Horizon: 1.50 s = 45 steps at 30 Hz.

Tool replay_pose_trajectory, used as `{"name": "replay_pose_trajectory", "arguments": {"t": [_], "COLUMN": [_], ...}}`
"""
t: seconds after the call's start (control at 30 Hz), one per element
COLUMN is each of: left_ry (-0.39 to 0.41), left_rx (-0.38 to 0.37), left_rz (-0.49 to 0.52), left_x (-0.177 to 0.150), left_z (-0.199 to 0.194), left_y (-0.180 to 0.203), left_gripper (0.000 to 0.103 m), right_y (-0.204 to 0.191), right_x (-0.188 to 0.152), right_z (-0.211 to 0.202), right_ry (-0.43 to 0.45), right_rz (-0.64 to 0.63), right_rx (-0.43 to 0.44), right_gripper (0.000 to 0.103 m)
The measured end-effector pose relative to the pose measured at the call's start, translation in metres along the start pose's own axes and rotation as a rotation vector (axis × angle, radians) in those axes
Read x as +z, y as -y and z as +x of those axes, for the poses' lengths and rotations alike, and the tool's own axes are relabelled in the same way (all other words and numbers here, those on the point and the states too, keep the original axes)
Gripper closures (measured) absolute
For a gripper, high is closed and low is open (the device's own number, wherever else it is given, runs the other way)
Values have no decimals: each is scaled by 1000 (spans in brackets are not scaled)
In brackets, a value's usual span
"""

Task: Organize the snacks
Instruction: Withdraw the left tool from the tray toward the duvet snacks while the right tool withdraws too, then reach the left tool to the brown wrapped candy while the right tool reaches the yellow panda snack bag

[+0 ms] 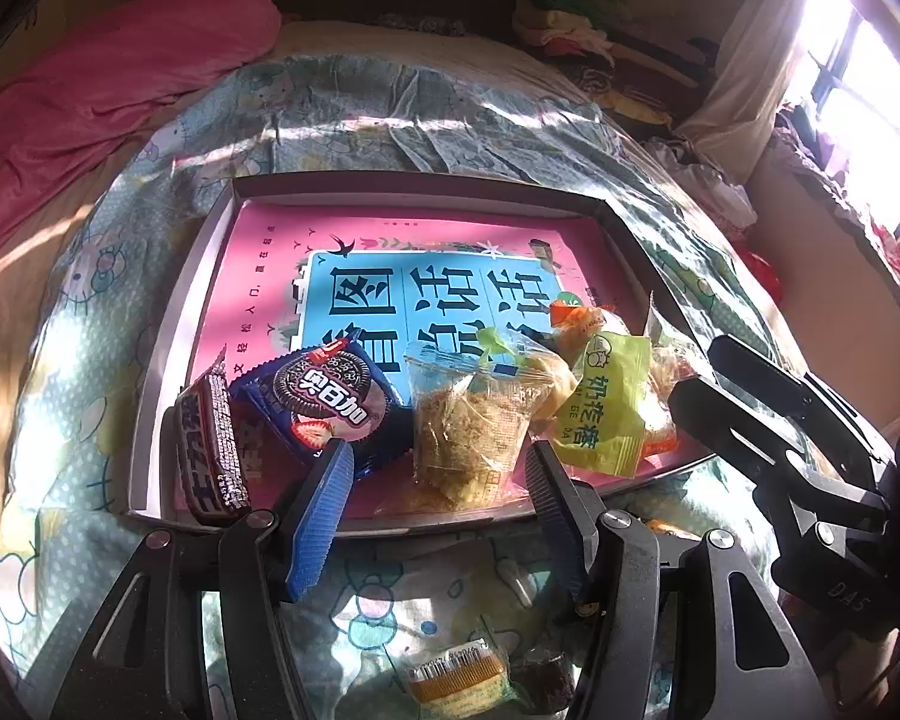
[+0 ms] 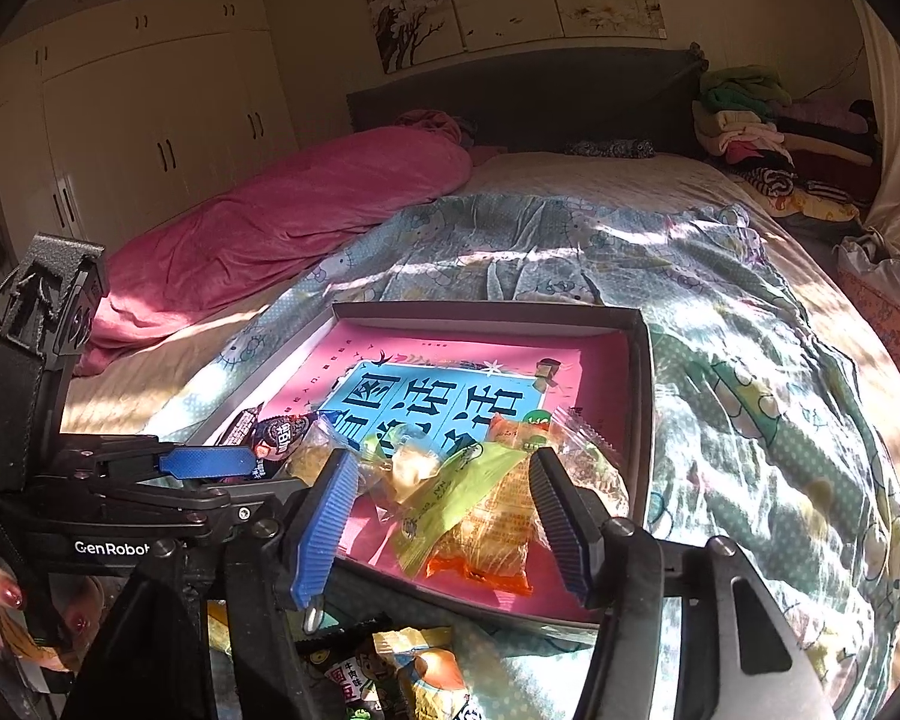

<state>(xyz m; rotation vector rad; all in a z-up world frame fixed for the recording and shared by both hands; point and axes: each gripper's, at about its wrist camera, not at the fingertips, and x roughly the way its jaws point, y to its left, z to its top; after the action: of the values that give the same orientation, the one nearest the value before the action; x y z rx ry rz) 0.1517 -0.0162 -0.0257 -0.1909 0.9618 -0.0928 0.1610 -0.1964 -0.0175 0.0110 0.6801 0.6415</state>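
Observation:
A shallow box (image 1: pixel 150 372) with a pink and blue book inside lies on the bed. Its near edge holds snacks: a dark chocolate bar (image 1: pixel 210 438), a blue Oreo pack (image 1: pixel 324 402), a clear pack of crumbly cake (image 1: pixel 468 426), a lime-green pack (image 1: pixel 606 402) and an orange pack (image 2: pixel 480 546). My left gripper (image 1: pixel 438 468) is open and empty, just before the box's near edge by the clear pack. My right gripper (image 2: pixel 438 480) is open and empty above the lime-green pack (image 2: pixel 450 492) and the orange one. The right gripper also shows in the left wrist view (image 1: pixel 750 414).
More snack packs lie loose on the quilt in front of the box (image 1: pixel 456 672) (image 2: pixel 414 666). A pink blanket (image 2: pixel 282 222) lies at the left of the bed. Folded clothes (image 2: pixel 744 120) are piled at the headboard. The box's rim (image 2: pixel 642 420) stands between quilt and snacks.

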Motion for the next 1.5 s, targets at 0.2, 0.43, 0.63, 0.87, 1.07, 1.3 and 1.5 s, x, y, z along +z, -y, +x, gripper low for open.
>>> {"name": "replay_pose_trajectory", "arguments": {"t": [0.2,0.43,0.63,0.87,1.07,1.3,1.5], "left_ry": [35,43,39,17,-6,-28,-36], "left_rx": [16,4,-8,-12,-18,-28,-31], "left_rz": [-15,-11,-2,26,38,71,97], "left_x": [0,-3,-10,-26,-37,-48,-52], "left_z": [-11,-23,-32,-38,-41,-42,-43], "left_y": [-3,-3,2,8,12,22,29], "left_gripper": [31,31,31,30,30,31,31], "right_y": [-5,-7,-10,-14,-11,-4,0], "right_x": [2,3,1,-3,-5,-10,-14], "right_z": [-10,-18,-28,-39,-44,-48,-49], "right_ry": [34,57,87,100,101,91,76], "right_rz": [-29,-44,-48,-60,-52,-18,9], "right_rx": [1,-3,-6,-10,-21,-22,-19], "right_gripper": [39,35,33,29,29,29,29]}}
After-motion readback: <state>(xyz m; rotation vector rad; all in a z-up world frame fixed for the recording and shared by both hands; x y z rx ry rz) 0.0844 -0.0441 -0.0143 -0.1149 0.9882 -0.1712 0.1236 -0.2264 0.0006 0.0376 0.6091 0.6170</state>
